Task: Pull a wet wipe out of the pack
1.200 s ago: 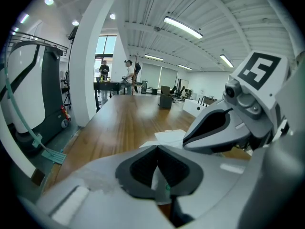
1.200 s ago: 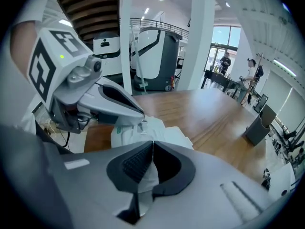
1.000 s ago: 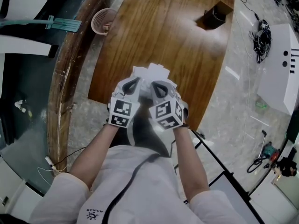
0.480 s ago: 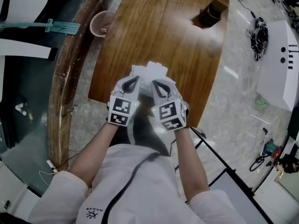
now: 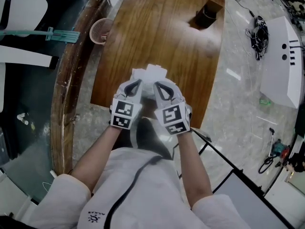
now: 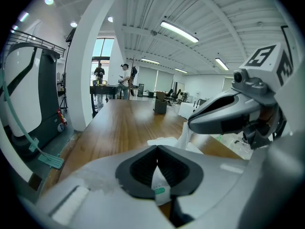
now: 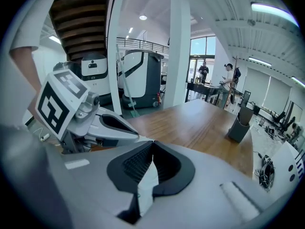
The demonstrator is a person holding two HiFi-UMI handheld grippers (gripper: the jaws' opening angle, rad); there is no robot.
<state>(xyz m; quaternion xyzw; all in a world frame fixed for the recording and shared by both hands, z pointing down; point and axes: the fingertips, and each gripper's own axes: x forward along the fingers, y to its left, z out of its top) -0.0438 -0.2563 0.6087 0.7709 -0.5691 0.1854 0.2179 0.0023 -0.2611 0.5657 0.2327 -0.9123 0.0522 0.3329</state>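
table [image 5: 157, 37]: brown woodgrain | wipe pack [image 6: 158, 181]: white, green label | wet wipe [image 7: 147, 185]: white | basket [image 5: 100, 31]: pink

White soft wet-wipe pack [image 6: 157, 179] with a small green label, its edge pinched in the left gripper [image 6: 157, 150]; a white wipe [image 7: 146, 185] drawn up from it, pinched in the right gripper [image 7: 152, 143]

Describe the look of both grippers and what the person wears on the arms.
The left gripper and right gripper have smooth light grey shells, and their jaws are lined with dark ribbed pads. Each carries a white cube printed with black square markers. The person wears a white shirt with short sleeves; a dark cable runs down its front.
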